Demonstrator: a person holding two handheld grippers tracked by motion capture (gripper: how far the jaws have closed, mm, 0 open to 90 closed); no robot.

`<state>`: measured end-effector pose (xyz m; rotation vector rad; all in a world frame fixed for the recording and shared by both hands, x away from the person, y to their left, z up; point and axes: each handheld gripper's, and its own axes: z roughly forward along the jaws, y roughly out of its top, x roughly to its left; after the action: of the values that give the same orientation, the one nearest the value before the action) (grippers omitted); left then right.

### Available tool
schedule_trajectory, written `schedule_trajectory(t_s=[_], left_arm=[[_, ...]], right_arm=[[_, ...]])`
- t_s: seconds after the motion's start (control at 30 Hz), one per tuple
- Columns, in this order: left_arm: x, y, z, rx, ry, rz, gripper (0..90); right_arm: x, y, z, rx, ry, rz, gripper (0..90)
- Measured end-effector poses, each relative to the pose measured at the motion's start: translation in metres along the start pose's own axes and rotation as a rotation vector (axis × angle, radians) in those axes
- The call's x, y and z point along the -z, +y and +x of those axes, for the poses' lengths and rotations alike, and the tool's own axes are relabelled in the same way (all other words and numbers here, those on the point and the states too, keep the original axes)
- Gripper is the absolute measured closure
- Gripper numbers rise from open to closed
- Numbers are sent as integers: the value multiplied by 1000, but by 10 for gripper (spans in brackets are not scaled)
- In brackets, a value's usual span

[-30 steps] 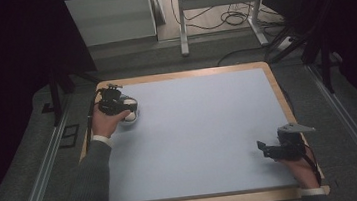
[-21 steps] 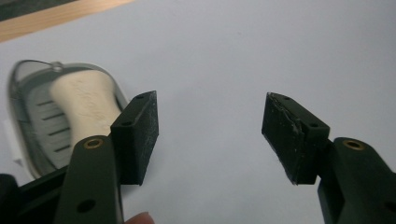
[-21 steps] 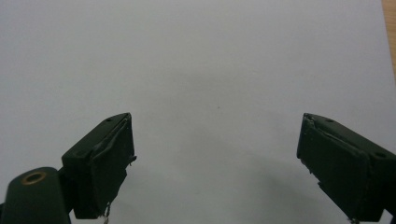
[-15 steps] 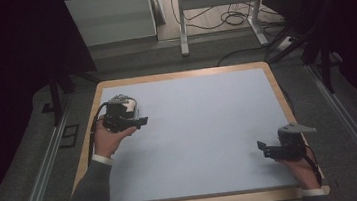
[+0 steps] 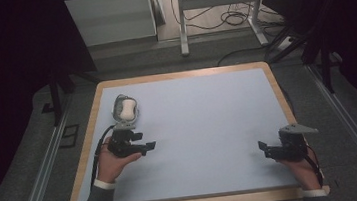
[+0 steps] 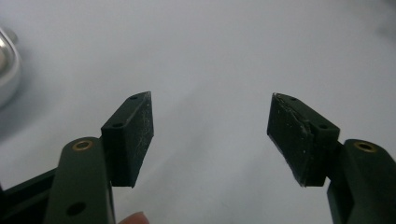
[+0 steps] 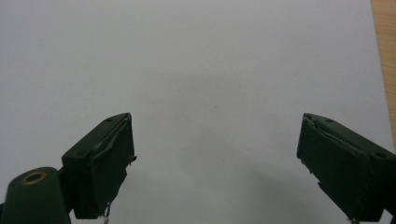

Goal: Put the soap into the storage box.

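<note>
Set free on the worktop (image 5: 204,128) and no longer gripped: dish (image 5: 126,111), metal, with a pale lump inside, lying off the left side of the left gripper (image 5: 150,145), near it but apart, a little behind the jaw tips. Glimpsed as a shiny rim (image 6: 7,70) at the far left edge of the left gripper view, well outside the jaws. Judged reason for that spot: placed close to the worktop's near-left part, out of the way of the bare middle, and let go upright so the lump stays in. Left gripper (image 6: 210,116) with jaws wide apart, just now opening further, nothing between the pads, only bare worktop ahead. Held low in the left hand (image 5: 115,162), level with the surface, pointing across the worktop toward the other gripper rather than at the dish; wrist straight, forearm coming up from the near edge, cable trailing back along it. Right gripper (image 5: 264,148) parked far from the dish, at the near-right corner, probably waiting with no part in this step; jaws (image 7: 215,140) likewise spread wide and empty. Gripped low in the right hand (image 5: 299,165), tips aimed across the worktop toward the left gripper, grey plate on top, hovering just over the surface.
</note>
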<state>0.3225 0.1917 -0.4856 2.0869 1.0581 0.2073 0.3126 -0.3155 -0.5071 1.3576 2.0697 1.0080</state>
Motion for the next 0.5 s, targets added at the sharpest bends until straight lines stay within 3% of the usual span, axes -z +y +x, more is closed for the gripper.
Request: schedule_trajectory(t_s=[0.17, 0.3, 0.5], left_arm=[[-9, -22, -2, 46, -25, -8, 313], [-15, -34, -3, 52, 2, 16, 309], [-16, -37, -3, 59, 11, 4, 306]], right_arm=[[-3, 3, 3, 11, 4, 1, 110], [-7, 3, 4, 16, 8, 7, 110], [-8, 5, 7, 27, 13, 0, 110]])
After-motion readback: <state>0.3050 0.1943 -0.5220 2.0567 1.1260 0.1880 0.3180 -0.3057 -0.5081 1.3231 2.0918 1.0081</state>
